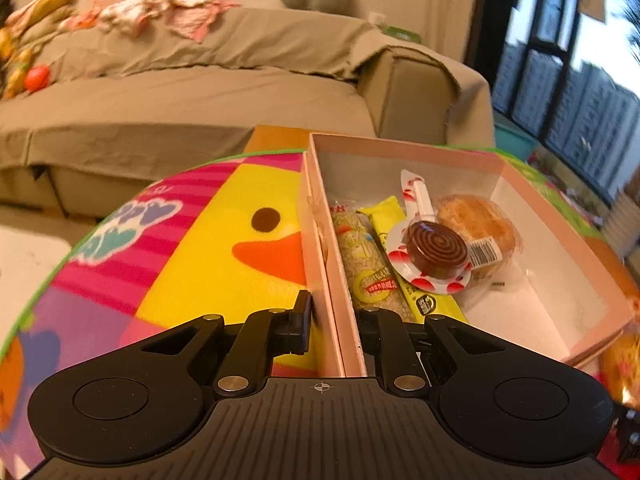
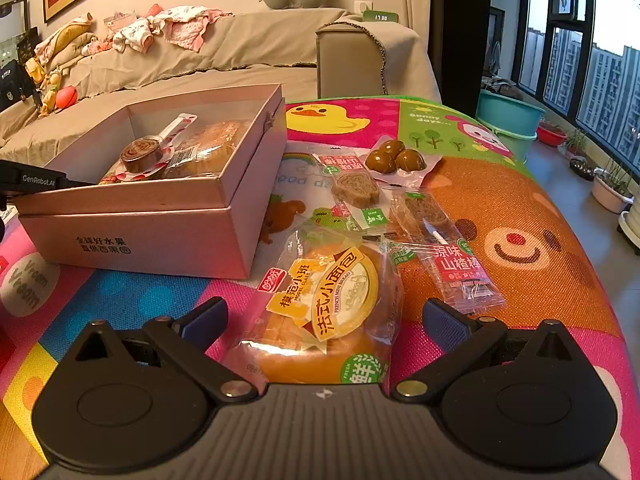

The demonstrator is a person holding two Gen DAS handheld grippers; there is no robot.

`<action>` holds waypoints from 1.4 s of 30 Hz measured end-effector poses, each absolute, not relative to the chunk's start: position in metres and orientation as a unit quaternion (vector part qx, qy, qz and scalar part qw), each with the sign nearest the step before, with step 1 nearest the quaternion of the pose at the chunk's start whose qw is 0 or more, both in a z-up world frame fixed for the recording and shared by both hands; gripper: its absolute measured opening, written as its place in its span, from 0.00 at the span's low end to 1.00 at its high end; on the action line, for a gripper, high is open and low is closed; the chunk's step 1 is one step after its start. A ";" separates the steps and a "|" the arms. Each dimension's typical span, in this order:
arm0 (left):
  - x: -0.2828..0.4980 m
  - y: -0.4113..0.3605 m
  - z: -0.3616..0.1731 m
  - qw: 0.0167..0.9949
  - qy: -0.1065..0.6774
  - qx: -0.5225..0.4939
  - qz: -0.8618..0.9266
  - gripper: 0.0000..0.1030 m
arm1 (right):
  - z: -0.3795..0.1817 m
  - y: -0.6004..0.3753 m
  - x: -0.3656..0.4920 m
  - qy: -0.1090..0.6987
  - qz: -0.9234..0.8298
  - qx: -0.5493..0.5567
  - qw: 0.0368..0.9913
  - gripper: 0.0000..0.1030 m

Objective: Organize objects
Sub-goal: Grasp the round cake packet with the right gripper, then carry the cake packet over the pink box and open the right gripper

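Observation:
A pink cardboard box (image 1: 560, 216) (image 2: 168, 236) sits on a colourful cartoon mat (image 1: 200, 240) (image 2: 520, 208). Inside lie a brown spiral lollipop (image 1: 436, 252) (image 2: 140, 154), a wrapped bun (image 1: 476, 224), a yellow stick packet (image 1: 400, 256) and a grain bar (image 1: 368, 268). My left gripper (image 1: 334, 316) is shut on the box's left wall. My right gripper (image 2: 324, 316) is open around a wrapped French mini bread (image 2: 328, 312) on the mat. Beyond it lie hawthorn snack packets (image 2: 452, 256), a wafer packet (image 2: 354, 186) and a pack of green balls (image 2: 394, 158).
A beige covered sofa (image 2: 240, 52) with clothes stands behind the table. Windows (image 2: 600, 60), teal tubs (image 2: 508, 114) and potted plants (image 2: 612, 188) are at the right. The left gripper's body (image 2: 28, 180) shows at the box's left end.

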State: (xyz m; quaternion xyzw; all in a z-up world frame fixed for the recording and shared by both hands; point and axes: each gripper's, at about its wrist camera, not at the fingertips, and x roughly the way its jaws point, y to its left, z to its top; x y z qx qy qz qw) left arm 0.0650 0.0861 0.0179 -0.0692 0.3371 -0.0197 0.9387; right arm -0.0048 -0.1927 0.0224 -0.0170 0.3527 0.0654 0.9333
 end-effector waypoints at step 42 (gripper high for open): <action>0.068 0.083 0.019 0.936 0.348 -0.023 -0.038 0.15 | 0.048 -0.198 -0.011 0.349 0.085 0.040 0.932 1.00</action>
